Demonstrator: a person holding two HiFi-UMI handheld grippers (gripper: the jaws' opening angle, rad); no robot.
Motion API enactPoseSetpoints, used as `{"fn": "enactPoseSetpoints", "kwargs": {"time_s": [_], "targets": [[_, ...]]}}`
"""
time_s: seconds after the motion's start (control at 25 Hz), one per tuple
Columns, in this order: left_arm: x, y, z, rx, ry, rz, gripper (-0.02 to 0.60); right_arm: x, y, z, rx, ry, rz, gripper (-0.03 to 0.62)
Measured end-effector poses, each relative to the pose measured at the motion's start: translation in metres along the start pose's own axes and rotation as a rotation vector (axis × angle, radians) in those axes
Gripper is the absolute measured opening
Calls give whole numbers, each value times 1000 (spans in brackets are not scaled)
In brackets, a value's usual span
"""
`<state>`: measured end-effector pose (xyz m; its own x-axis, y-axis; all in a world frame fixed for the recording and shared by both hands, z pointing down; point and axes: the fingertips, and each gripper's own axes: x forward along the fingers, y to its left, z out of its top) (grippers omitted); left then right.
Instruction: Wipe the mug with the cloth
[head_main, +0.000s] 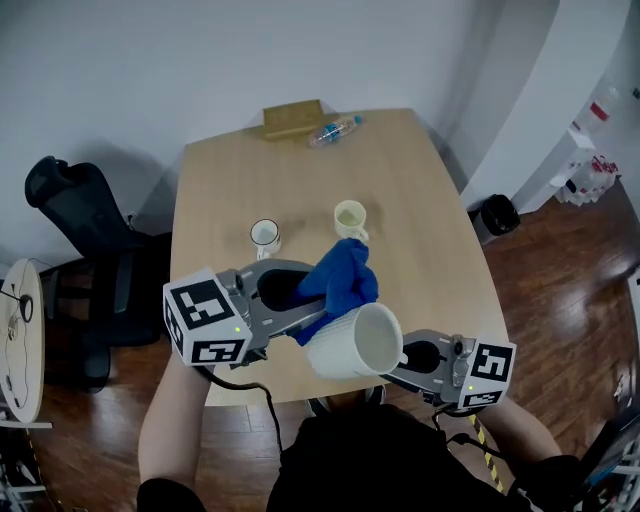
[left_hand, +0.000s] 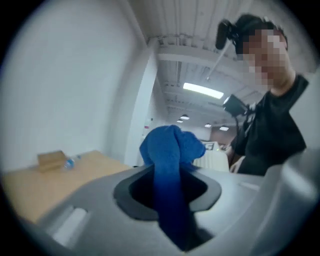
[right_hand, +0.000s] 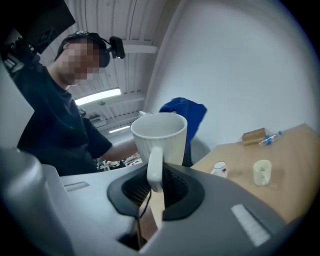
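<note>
The pale wooden tabletop (head_main: 420, 190) has rounded corners, and its near edge is hidden behind the claws and the person's dark top. A black office chair (head_main: 85, 215) stands at the left of the head view, partly cut off by a round white stand.

The left claw (left_hand: 169, 172), grey plastic with a marker cube, is clamped on a blue cloth (head_main: 340, 280). In its own view the fabric runs through the dark opening between the jaws and bunches into a soft lump beyond them, covering the tips. The right claw (right_hand: 155, 175) is closed on the handle of a white mug (head_main: 355, 345).

The mug is ribbed on the outside and smooth inside. It is held off the tabletop in the lower centre of the head view, with its mouth tipped toward the camera. The cloth hangs just above and behind its rim; whether they touch cannot be made out.

At the far edge lie a flat cardboard box (head_main: 292, 119) and a clear plastic bottle (head_main: 335, 130). Mid-table stand a cream cup (head_main: 350, 217) and a small white cup (head_main: 265, 236).
</note>
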<state>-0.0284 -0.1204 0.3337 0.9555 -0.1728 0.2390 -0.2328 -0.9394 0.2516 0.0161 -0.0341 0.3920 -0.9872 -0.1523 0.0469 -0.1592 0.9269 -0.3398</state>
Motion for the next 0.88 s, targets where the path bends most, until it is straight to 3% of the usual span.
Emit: {"fn": "enactPoseSetpoints", "kwargs": {"time_s": [0.12, 0.24, 0.32, 0.4, 0.56, 0.68, 0.76, 0.8, 0.88], "targets": [[-3, -34, 0, -264, -105, -423, 112, 5, 39, 4, -6, -14, 192, 37], [-19, -69, 8, -470, -303, -811, 112, 14, 79, 25, 18, -35, 338, 37], [-27, -86, 15, -561, -442, -960, 112, 16, 98, 35, 31, -50, 406, 37], [-33, -97, 18, -606, -588, -1028, 112, 14, 110, 43, 67, -80, 476, 37], [-24, -109, 10, -685, -768, -1057, 110, 12, 115, 65, 164, -189, 574, 37], [-22, -106, 9, -727, -853, -1015, 109, 13, 110, 73, 205, -241, 591, 37], [-28, -93, 9, -678, -885, -875, 110, 13, 105, 73, 232, -262, 577, 37], [-34, -79, 9, -636, -893, -752, 112, 13, 99, 72, 250, -272, 554, 37], [-57, -42, 10, -533, -876, -428, 112, 11, 76, 66, 296, -297, 460, 37]]}}
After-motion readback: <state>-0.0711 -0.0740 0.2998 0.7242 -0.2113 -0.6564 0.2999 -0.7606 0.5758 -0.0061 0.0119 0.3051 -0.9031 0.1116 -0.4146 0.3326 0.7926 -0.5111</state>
